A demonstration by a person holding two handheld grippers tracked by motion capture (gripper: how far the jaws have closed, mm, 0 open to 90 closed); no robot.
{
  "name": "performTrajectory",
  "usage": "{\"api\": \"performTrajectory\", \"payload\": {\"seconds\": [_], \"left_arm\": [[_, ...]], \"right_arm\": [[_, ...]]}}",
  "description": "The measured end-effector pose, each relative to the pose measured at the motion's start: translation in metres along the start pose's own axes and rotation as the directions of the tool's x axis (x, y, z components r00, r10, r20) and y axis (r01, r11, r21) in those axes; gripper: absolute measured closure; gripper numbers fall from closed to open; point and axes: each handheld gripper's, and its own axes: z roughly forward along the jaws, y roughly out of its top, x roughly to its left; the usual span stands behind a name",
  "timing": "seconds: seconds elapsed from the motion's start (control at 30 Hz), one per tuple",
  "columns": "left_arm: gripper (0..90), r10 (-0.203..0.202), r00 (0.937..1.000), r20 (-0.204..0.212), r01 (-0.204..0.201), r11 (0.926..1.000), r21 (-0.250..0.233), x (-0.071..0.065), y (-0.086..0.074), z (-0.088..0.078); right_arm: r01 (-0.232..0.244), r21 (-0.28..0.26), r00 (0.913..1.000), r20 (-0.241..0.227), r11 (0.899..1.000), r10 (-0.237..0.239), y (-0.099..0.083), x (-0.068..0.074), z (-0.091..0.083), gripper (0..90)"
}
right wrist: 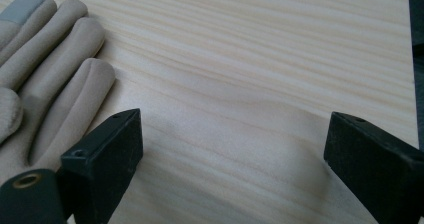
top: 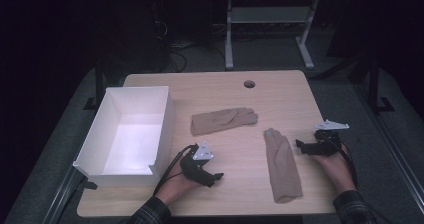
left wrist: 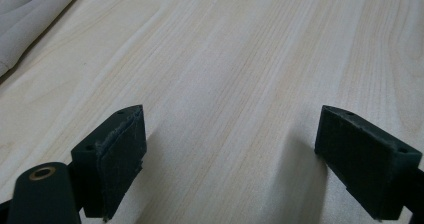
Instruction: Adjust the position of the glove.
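At the left edge of the desk (top: 300, 91) sat a white box (top: 131, 134), open at the top. Just beside its near right corner your left gripper (top: 218, 175) rested low over the wood near the front edge, its jaws standing wide apart with nothing but bare desk between them. Toward the middle of the desk, a tan glove (top: 223, 120) lay flat on its side, fingers pointing toward the right edge. Nearer the front edge, and to the right of it, a second tan glove (top: 282, 165) lay lengthwise, its fingers pointing toward the far edge and one fingertip grey. Your right gripper (top: 299, 145) hovered just beside that glove's fingers, close to the desk's right edge; its jaws were spread wide and held nothing, the glove's fingers (right wrist: 60, 74) lying just outside one jaw.
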Motion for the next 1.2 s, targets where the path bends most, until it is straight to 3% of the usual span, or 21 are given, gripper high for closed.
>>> {"api": "performTrajectory", "payload": {"seconds": [0.07, 0.2, 0.27, 0.3, 0.4, 0.47, 0.53, 0.6, 0.87, 1.07, 1.2], "left_arm": [[14.4, -0.004, 1.0, -0.005, 0.004, 1.0, 0.008, 0.0, 0.001, 0.0], [28.2, -0.021, 0.9997, -0.015, 0.022, 0.9994, 0.028, 0.0, 0.008, -0.001], [37.5, -0.022, 0.9996, -0.02, 0.023, 0.9993, 0.031, -0.001, 0.012, -0.001], [46.2, -0.021, 0.9995, -0.025, 0.022, 0.999, 0.039, 0.0, 0.017, -0.001], [55.5, -0.036, 0.9991, -0.024, 0.037, 0.9982, 0.047, 0.002, 0.021, -0.002], [73.6, -0.054, 0.9985, -0.011, 0.054, 0.9972, 0.052, 0.007, 0.026, -0.002], [78.0, -0.063, 0.9979, -0.013, 0.063, 0.9966, 0.052, 0.01, 0.03, -0.002], [88.1, -0.077, 0.9969, -0.014, 0.078, 0.9959, 0.046, 0.015, 0.034, -0.001], [89.6, -0.1, 0.9926, -0.068, 0.103, 0.994, 0.036, 0.03, 0.053, 0.003], [89.5, -0.123, 0.9904, -0.063, 0.124, 0.9923, -0.001, 0.043, 0.066, 0.009], [89.6, -0.106, 0.99, -0.093, 0.106, 0.9943, -0.003, 0.052, 0.076, 0.014]], "right_arm": [[-0.023, 0.009, 0.9996, -0.014, 1.0, 0.023, 0.0, -0.002, 0.0, 8.4], [-0.026, 0.014, 0.9993, -0.027, 1.0, 0.026, 0.0, -0.003, 0.0, 8.4], [-0.025, 0.014, 0.9993, -0.029, 1.0, 0.025, 0.0, -0.003, 0.0, 8.4], [-0.025, 0.014, 0.9993, -0.029, 1.0, 0.026, 0.0, -0.003, 0.0, 8.4], [-0.025, 0.015, 0.9993, -0.028, 1.0, 0.025, 0.0, -0.003, 0.0, 8.3], [-0.024, 0.014, 0.9993, -0.029, 1.0, 0.024, -0.001, -0.002, 0.0, 8.3], [-0.024, 0.014, 0.9993, -0.029, 1.0, 0.025, -0.001, -0.002, 0.0, 8.3], [-0.025, 0.013, 0.9993, -0.028, 1.0, 0.025, -0.001, -0.002, 0.0, 8.4], [-0.025, 0.013, 0.9992, -0.029, 1.0, 0.026, -0.001, -0.002, 0.0, 8.4], [-0.025, 0.013, 0.9992, -0.03, 1.0, 0.026, -0.001, -0.002, 0.0, 8.5], [-0.025, 0.013, 0.9992, -0.03, 1.0, 0.026, -0.001, -0.002, 0.0, 8.5]]}}
